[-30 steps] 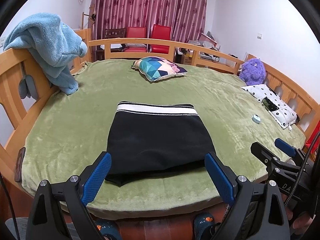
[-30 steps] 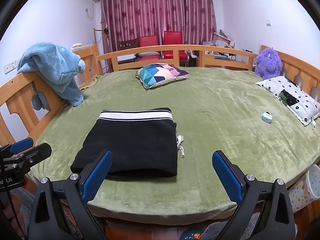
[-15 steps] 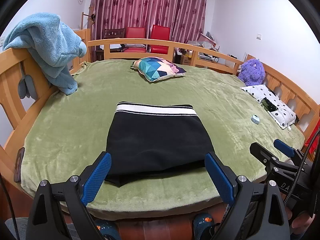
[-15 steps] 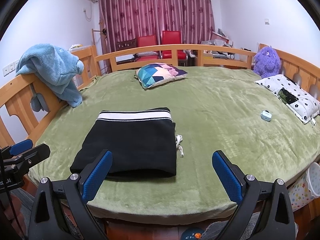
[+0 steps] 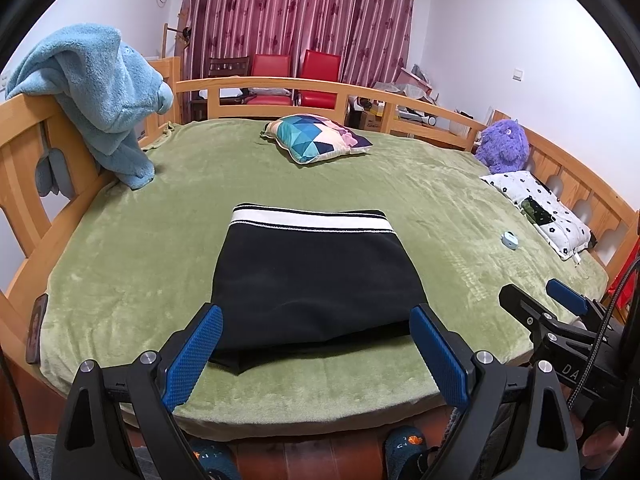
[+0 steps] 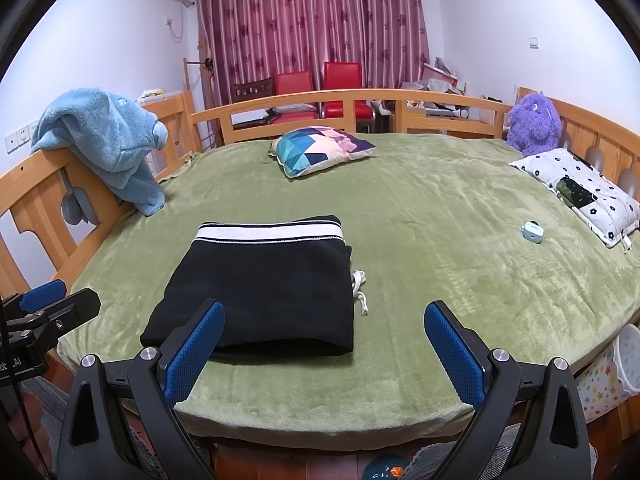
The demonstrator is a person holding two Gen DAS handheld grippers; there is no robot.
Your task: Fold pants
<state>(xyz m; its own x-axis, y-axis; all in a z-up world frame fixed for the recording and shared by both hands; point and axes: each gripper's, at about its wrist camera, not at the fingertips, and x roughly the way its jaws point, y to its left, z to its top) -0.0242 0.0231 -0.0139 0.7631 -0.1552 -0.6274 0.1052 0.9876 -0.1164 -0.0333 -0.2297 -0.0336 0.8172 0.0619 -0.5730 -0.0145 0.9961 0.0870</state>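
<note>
Left wrist view: from the bed's (image 5: 120, 264) near edge, facing along it toward the curtains (image 5: 304, 16). Right wrist view: same level, further right. Shared: folded pants (image 5: 312, 276), close ahead.

Each claw (image 5: 316, 354) is black with blue textured pads (image 5: 192, 356), silver screws and a black cable; the person wears teal slippers (image 5: 404, 444).

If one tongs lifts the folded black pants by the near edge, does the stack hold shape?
Probably not. The folded black pants with the white waistband look like soft knit in loose layers, so they would likely droop and unfold. The white drawstring hanging out may dangle. The plush green bed cover would likely drag against a push.
</note>
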